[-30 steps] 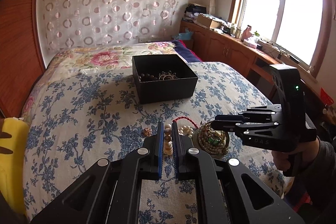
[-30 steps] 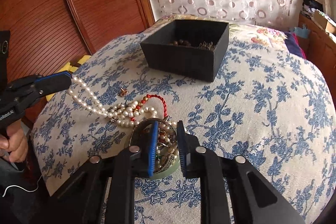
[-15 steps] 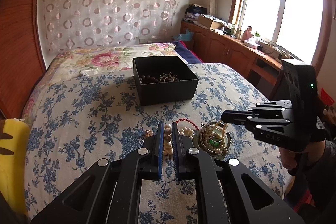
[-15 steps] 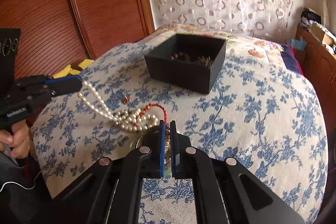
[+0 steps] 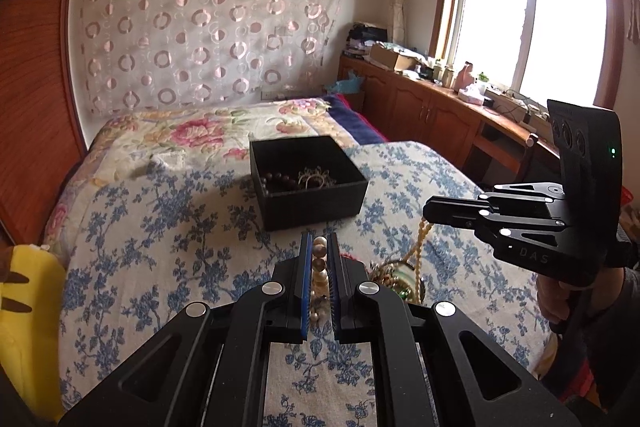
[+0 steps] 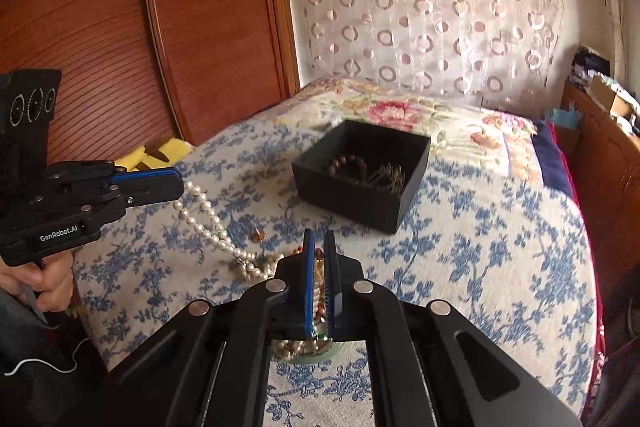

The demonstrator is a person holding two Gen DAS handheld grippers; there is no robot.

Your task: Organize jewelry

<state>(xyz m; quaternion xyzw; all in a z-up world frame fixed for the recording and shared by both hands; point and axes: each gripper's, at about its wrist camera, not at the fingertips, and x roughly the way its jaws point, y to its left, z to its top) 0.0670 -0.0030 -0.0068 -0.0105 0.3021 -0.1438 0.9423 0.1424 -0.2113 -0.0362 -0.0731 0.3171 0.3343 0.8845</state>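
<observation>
A black open box (image 5: 308, 183) (image 6: 362, 175) sits mid-bed with a dark bead bracelet (image 6: 348, 165) and a metal piece inside. My left gripper (image 5: 319, 247) (image 6: 178, 187) is shut on a white pearl necklace (image 5: 319, 267) (image 6: 208, 223) and holds it lifted, its tail trailing down to the jewelry pile. My right gripper (image 6: 319, 247) (image 5: 427, 215) is shut on a golden bead strand (image 5: 419, 255) (image 6: 319, 279), raised above a pale green dish (image 6: 316, 353) (image 5: 402, 273) holding more jewelry.
A small copper piece (image 6: 260, 235) lies on the blue-flowered bedspread (image 6: 480, 247) near the pearls. A yellow cushion (image 5: 28, 315) is at the left bed edge. A wooden headboard (image 6: 140, 27) and a window-side cabinet (image 5: 440, 115) border the bed.
Both grippers have risen. The right one closed on the golden strand and lifted it from the dish. The left one pulled the pearl necklace higher off the bedspread.
</observation>
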